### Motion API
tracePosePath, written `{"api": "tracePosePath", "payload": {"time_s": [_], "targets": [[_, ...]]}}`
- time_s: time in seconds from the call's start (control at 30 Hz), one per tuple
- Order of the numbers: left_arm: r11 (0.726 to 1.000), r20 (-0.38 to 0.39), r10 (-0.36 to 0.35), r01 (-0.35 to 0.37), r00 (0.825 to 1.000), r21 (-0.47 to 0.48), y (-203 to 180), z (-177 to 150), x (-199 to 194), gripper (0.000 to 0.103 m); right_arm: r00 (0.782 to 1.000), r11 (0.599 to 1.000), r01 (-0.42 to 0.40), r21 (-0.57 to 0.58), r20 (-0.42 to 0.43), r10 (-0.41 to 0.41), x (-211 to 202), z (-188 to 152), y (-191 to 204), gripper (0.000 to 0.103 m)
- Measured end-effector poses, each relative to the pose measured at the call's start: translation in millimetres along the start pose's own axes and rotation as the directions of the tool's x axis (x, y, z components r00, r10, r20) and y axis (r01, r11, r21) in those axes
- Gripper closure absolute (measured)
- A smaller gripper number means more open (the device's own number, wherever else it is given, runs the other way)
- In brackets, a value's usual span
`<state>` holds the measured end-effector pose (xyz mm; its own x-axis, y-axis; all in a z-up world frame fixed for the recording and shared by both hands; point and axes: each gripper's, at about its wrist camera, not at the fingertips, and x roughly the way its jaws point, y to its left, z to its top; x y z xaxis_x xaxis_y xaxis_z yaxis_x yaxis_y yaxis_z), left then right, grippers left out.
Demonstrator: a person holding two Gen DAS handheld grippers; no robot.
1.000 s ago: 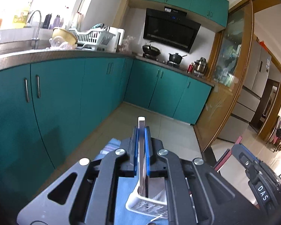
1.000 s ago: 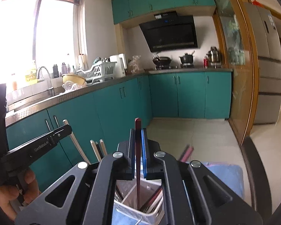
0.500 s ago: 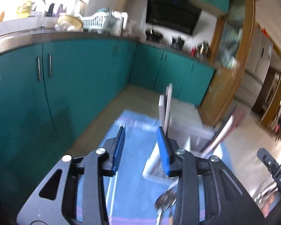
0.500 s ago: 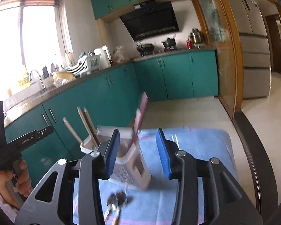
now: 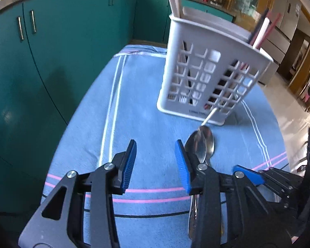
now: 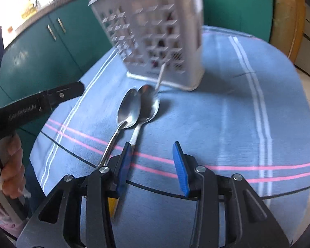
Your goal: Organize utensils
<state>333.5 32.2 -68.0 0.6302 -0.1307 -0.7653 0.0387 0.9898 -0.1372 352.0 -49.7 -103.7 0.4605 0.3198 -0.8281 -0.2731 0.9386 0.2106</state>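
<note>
A white slotted utensil holder (image 5: 208,76) stands on a blue striped cloth (image 5: 138,124); it also shows in the right wrist view (image 6: 155,33). Pale and red chopsticks stick out of its top. Two steel spoons (image 6: 138,107) lie side by side on the cloth in front of the holder; they also show in the left wrist view (image 5: 200,146). My left gripper (image 5: 155,163) is open and empty, low over the cloth, just left of the spoon bowls. My right gripper (image 6: 150,163) is open and empty, over the cloth by the spoon handles.
Teal kitchen cabinets (image 5: 51,31) stand beyond the table's left edge. The cloth (image 6: 248,113) covers the table to its rounded edges. The other gripper's black body (image 6: 37,105) and the hand holding it show at the left in the right wrist view.
Both grippers let go of the chopsticks, which now stand in the holder. Both opened, drew back and dropped low over the cloth, bringing the two spoons into view.
</note>
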Motion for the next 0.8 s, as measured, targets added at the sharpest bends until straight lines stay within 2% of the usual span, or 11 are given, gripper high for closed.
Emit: {"api": "tracePosePath", "payload": {"time_s": [0.2, 0.27, 0.4, 0.47, 0.63, 0.7, 0.73, 0.77, 0.8], "targets": [[1.0, -0.023, -0.011, 0.011, 1.0, 0.01, -10, 0, 7, 0.061, 0.996, 0.992, 0.085, -0.093, -0.008, -0.086, 1, 8, 27, 0.062], [1.0, -0.032, -0.019, 0.02, 0.999, 0.009, -11, 0, 11, 0.061, 0.993, 0.988, 0.115, -0.105, -0.006, -0.117, 3, 8, 32, 0.064], [1.0, -0.053, -0.027, 0.028, 0.998, 0.011, -13, -1, 20, 0.06, 0.991, 0.991, 0.133, -0.008, -0.005, -0.133, -4, 7, 21, 0.095], [0.999, -0.06, -0.035, 0.035, 0.998, 0.012, -13, -2, 22, 0.06, 0.995, 0.994, 0.098, 0.055, -0.01, -0.098, -11, 4, 6, 0.095], [0.999, -0.07, -0.049, 0.051, 0.996, 0.019, -17, -2, 30, 0.058, 0.993, 0.974, 0.114, 0.195, -0.035, -0.109, -33, -16, -22, 0.095], [0.997, -0.074, -0.063, 0.065, 0.995, 0.033, -21, 0, 34, 0.058, 0.998, 0.976, 0.056, 0.21, -0.049, -0.047, -39, -21, -23, 0.094], [0.996, -0.074, -0.068, 0.072, 0.995, 0.044, -24, 2, 35, 0.057, 0.999, 0.979, 0.017, 0.203, -0.041, -0.009, -43, -21, -24, 0.085], [0.996, -0.075, -0.074, 0.078, 0.994, 0.053, -26, 3, 36, 0.056, 1.0, 0.981, 0.01, 0.191, -0.024, -0.005, -47, -20, -25, 0.078], [0.994, -0.075, -0.083, 0.088, 0.994, 0.066, -30, 5, 38, 0.055, 0.999, 0.985, 0.042, 0.165, 0.003, -0.043, -51, -15, -26, 0.064]]}}
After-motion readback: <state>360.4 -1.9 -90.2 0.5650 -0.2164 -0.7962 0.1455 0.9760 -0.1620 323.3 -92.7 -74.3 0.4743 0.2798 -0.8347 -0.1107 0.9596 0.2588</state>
